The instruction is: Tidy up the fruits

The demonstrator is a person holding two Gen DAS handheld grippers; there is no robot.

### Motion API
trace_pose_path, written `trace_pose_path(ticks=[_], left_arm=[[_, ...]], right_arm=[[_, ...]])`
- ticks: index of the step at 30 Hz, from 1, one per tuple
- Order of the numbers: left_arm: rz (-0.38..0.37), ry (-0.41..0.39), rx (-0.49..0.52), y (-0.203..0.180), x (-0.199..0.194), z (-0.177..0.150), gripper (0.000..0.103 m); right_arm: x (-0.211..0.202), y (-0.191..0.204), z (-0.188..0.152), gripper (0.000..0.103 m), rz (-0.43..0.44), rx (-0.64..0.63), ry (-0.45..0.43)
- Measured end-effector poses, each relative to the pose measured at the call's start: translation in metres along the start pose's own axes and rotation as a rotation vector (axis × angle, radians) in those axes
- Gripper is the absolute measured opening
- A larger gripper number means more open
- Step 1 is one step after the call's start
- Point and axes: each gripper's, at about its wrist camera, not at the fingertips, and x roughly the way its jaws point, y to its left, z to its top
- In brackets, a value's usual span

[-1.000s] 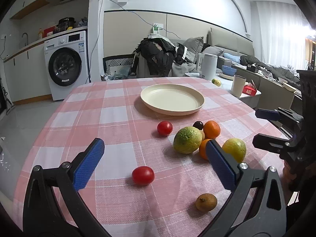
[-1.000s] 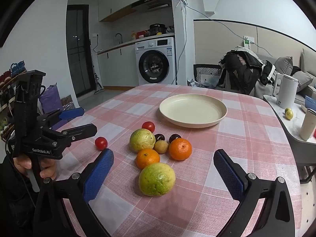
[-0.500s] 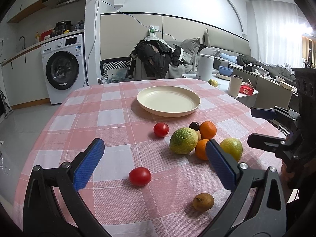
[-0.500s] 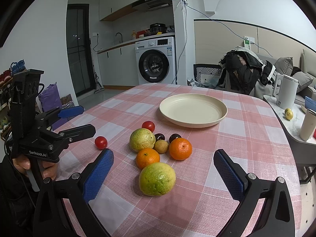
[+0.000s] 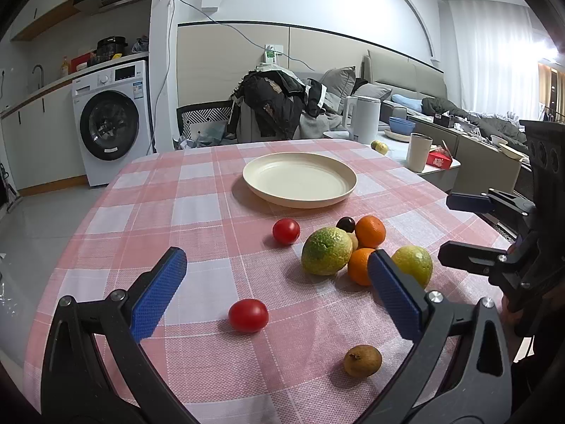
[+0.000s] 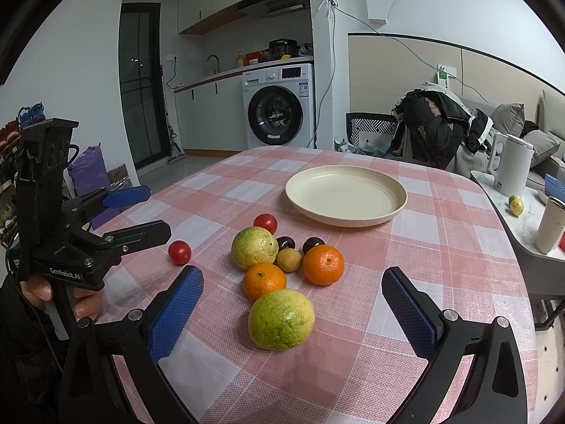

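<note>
I am holding both tools over the checked bench, each one spread wide and gripping nothing: my left tool (image 5: 275, 282) is hanging above a red tomato (image 5: 248, 315), my right tool (image 6: 291, 304) is framing a large green citrus (image 6: 281, 319). The cream plate (image 5: 348, 185), my landmark, is sitting bare, with every fruit on the near side of it. Closest to the plate a second tomato (image 6: 265, 223) is resting beside a tight cluster: another green citrus (image 6: 254, 252), two oranges (image 6: 323, 264), two dark plums (image 6: 312, 243) and a small brown longan (image 6: 289, 260). A second longan (image 5: 362, 360) is lying alone, farthest from the plate. Nothing is organized yet, in my judgement. The risk I am seeing: the fruits are round and touching, so closing a tool into the cluster could nudge neighbours rolling toward the bench edge, and squeezing a tomato too hard could split it.
</note>
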Motion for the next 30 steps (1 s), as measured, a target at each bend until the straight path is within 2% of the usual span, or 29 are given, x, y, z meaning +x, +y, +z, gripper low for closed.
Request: trace_pose_path(ticks=[30], left_arm=[[0.001,0.003,0.004,-0.0003,0.0006,-0.0003,0.102]], right_arm=[[0.0047,-0.0039,-0.0043,0.103,-0.020,0.003,0.009]])
